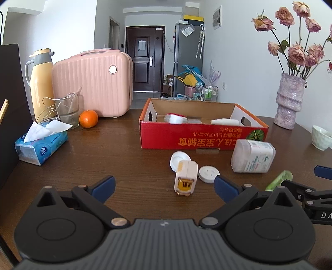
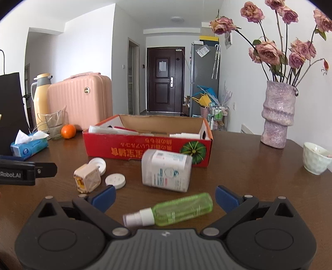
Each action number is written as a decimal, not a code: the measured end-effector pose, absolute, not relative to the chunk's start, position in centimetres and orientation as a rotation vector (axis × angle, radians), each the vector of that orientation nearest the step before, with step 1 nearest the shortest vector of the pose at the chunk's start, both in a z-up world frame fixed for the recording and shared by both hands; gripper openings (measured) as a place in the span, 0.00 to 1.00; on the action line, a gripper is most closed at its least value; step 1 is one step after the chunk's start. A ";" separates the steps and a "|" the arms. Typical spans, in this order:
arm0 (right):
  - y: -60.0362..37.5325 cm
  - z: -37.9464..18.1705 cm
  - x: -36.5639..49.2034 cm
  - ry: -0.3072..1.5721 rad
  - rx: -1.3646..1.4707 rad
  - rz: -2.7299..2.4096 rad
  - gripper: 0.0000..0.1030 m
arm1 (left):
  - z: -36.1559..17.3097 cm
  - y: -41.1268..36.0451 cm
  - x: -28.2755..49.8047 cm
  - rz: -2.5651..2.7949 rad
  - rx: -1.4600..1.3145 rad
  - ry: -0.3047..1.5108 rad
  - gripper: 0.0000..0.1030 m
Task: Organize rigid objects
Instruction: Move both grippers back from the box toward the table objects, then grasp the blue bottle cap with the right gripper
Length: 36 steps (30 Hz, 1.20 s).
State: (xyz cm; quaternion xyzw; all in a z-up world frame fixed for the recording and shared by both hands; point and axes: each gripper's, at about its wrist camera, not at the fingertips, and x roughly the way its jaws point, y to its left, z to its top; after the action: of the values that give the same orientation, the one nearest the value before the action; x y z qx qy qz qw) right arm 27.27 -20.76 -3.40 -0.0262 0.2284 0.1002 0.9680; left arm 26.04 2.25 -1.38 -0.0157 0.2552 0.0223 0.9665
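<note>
The red box's [image 1: 203, 135] front wall hides its contents' lower parts; beside it, the green spray bottle [image 1: 279, 180] is half hidden behind the right tongs [image 1: 300, 190].

white walls [image 2: 89, 41] and white ceiling, round ceiling lamp [image 2: 176, 19] down the hall, looks unlit. bright daylight, soft glare on the dark wood table [image 1: 103, 157]. dark brown panelled door [image 1: 145, 62] at the hallway end, silver handle, paper stuck on it. grey fridge [image 1: 186, 60] right of the door, a yellow box on top, umbrellas hanging on its side. pale tile floor [image 1: 141, 99] in the hall. open doorway [image 2: 132, 76] on the left wall. small wire rack [image 2: 220, 116] with bottles by the right wall. black panel [image 1: 10, 103] at the far left table edge.
</note>
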 end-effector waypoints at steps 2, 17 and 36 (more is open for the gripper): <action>-20.7 -3.7 26.5 0.471 -0.056 0.204 0.99 | -1.9 2.2 25.5 0.041 -0.025 0.527 1.00; -19.2 -5.6 23.9 0.575 -0.105 0.239 0.97 | -2.7 2.4 24.2 0.026 -0.028 0.568 1.00; -18.2 -6.4 24.8 0.653 -0.129 0.336 0.51 | -2.8 2.4 24.1 0.019 -0.037 0.581 1.00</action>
State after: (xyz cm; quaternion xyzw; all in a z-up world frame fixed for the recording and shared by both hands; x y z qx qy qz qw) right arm 24.81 -18.18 -6.39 -0.0629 0.3190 0.1641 0.9313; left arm 24.11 2.44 -2.79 -0.0181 0.2863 0.0093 0.9579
